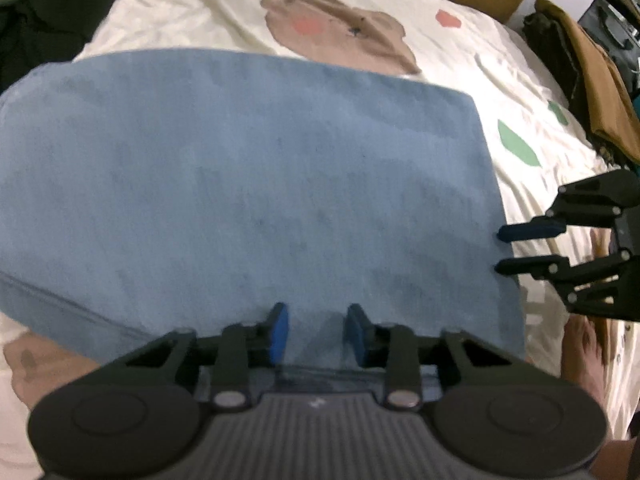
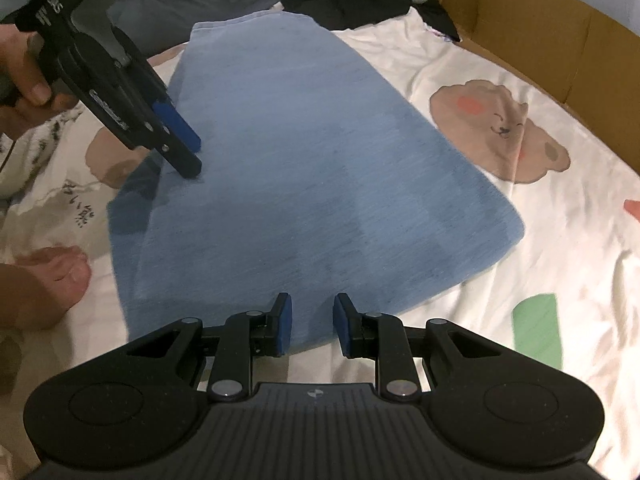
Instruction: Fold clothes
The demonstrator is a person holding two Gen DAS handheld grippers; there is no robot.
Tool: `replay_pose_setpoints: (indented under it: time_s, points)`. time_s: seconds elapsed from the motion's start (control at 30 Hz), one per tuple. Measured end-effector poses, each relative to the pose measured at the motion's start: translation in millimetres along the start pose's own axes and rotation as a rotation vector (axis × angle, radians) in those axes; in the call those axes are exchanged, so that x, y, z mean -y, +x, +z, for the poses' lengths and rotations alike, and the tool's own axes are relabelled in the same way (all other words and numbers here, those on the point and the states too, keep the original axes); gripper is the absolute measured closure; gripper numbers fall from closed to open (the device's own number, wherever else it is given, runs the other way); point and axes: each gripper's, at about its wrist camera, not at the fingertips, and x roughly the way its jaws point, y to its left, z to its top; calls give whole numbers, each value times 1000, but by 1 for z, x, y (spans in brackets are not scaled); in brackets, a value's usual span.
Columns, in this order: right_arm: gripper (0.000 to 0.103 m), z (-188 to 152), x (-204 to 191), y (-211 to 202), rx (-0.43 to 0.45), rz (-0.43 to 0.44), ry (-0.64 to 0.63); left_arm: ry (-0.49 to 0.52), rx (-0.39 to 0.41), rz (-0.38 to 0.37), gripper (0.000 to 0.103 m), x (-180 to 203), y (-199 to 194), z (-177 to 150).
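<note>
The blue garment [image 2: 288, 168] lies flat on the cartoon-print sheet [image 2: 480, 80], already doubled over, with a cardboard box [image 2: 540, 32] along the sheet's far side. My left claw [image 1: 316, 330] points steeply down at the garment's near edge, pads [image 1: 280, 332] apart with cloth rising between them but not visibly pinched. My right claw [image 2: 311, 322] hovers at the garment's corner nearest me, released, nothing clamped. The risk, I judge: if I shut on only the top layer, the fold peels open when I lift; if the left bites deeper than the right, the edge drags askew. My bare foot [image 2: 48, 280] sits just beside the garment and could snag it.
</note>
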Motion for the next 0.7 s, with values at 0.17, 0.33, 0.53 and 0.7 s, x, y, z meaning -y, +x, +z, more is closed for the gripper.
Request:
replay_pose_setpoints:
  time_s: [0.17,0.33,0.53,0.7]
  points:
    - [79,-6,-15,0,-13,55,19,43,-23,-12,72,10,5,-15]
    - [83,-13,-31,-1,-34,90,42,52,-71,-16,72,11,16,-32]
    - [82,-14,-19,-8,-50,109,204,33,-70,-27,73,7,8,-42]
    - [81,-19,-4,-16,-38,81,335,19,-85,-27,71,3,4,-51]
